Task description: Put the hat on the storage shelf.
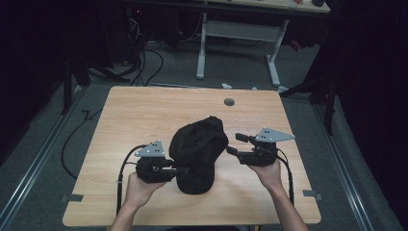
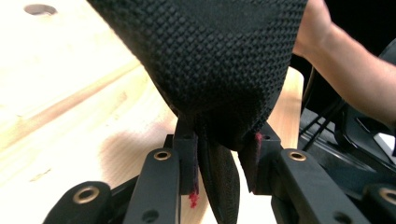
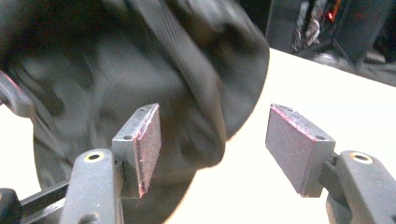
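Your wooden table (image 1: 144,115) carried one thing worth noting: a black cap (image 1: 197,149), sat between the table's middle and its near edge, crown toward the far edge and brim pointing at the near edge. A small grey round insert (image 1: 229,102) was set in the tabletop close to the far edge, well apart from the cap. Your left gripper (image 1: 175,169) came in from the near-left and was clamped on the cap's left side low down, near the brim; in the left gripper view the jaws were closed in tight with black woven fabric (image 2: 205,70) pinched between the pads and a fold hanging down between them. Your left hand (image 1: 139,188) held that gripper close to the near edge. Your right gripper (image 1: 237,143) sat just beside the cap's right side, not touching it as far as I could tell; its jaws stood wide apart with nothing between them, bare tabletop visible in the gap in the right gripper view, and the cap (image 3: 140,70) lay behind the left pad (image 3: 148,144). Your right hand (image 1: 269,173) gripped it from the near-right.
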`<state>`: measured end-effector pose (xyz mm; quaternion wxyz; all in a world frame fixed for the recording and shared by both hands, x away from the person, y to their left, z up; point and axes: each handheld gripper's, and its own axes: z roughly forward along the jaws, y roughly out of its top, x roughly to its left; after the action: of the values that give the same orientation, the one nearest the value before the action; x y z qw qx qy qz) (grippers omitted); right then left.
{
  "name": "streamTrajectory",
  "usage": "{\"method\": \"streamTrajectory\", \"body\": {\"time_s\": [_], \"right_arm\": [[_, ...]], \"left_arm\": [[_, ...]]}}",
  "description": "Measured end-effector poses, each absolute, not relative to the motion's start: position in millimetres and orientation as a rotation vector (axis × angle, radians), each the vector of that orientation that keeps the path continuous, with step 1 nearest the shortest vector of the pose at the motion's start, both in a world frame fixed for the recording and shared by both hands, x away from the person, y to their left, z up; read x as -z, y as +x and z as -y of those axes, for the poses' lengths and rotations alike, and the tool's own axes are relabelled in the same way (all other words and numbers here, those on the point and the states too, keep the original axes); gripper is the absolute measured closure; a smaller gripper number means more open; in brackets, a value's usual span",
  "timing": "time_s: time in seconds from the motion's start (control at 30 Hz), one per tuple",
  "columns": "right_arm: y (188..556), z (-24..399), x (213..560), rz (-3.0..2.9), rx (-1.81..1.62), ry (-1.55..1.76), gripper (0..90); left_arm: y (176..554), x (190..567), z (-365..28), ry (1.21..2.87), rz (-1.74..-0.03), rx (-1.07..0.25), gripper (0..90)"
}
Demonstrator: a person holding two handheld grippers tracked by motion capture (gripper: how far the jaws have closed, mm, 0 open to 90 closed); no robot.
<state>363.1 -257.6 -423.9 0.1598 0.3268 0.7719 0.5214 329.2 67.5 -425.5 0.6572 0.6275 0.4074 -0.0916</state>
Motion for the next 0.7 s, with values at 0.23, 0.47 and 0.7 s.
{"method": "streamTrajectory", "body": {"time_s": [0.23, 0.47, 0.7], "right_arm": [[360, 267, 454, -2.140, -1.381, 1.081, 41.6], [369, 276, 505, -2.186, -1.070, 1.262, 39.5], [373, 295, 528, -2.162, -0.927, 1.381, 37.6]], "left_arm": [[336, 423, -68, 1.394, -0.961, 0.123, 70.2], [335, 417, -68, 1.361, -0.950, 0.086, 70.5], [338, 409, -69, 1.337, -0.959, 0.054, 70.5]]}}
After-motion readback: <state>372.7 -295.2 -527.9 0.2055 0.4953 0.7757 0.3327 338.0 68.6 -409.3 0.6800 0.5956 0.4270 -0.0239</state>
